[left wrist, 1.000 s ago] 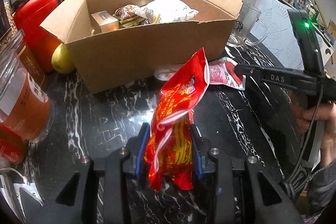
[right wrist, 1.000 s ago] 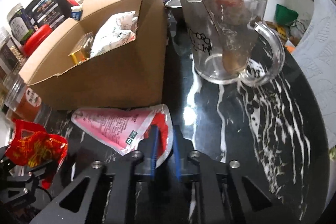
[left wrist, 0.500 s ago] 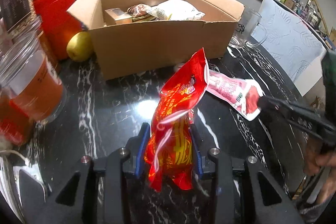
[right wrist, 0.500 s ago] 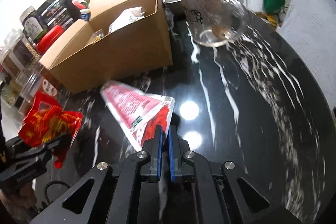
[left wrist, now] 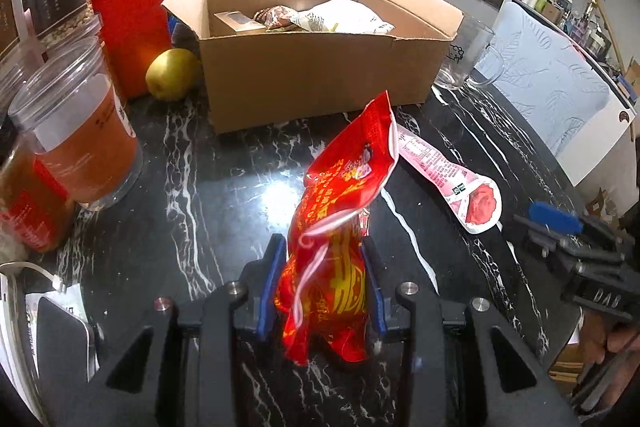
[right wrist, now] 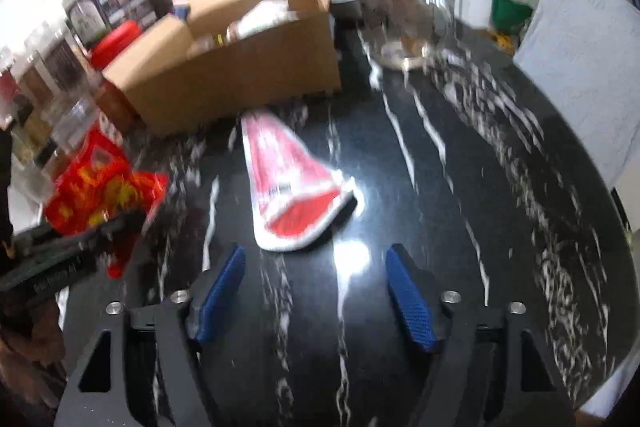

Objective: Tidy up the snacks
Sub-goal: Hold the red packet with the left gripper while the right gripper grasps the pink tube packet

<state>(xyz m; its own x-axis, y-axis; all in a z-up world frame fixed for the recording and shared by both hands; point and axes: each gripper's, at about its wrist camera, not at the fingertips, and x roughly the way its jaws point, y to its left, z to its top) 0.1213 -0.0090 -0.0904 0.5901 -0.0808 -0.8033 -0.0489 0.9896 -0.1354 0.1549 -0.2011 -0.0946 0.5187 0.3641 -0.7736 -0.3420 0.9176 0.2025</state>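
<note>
Two hand-held grippers: my left (left wrist: pixel 324 291) pinches the red snack bag (left wrist: pixel 340 211); right (right wrist: pixel 316 291) just spread, pink packet (right wrist: pixel 288 183) loose on counter (right wrist: pixel 440 227).

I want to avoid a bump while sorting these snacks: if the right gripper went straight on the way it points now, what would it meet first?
Most likely the pink-and-white packet lying flat on the black marble table, just ahead of the right gripper, whose jaws have just been opening with nothing between them. The cardboard box stands beyond it. Blur makes depth uncertain.
</note>
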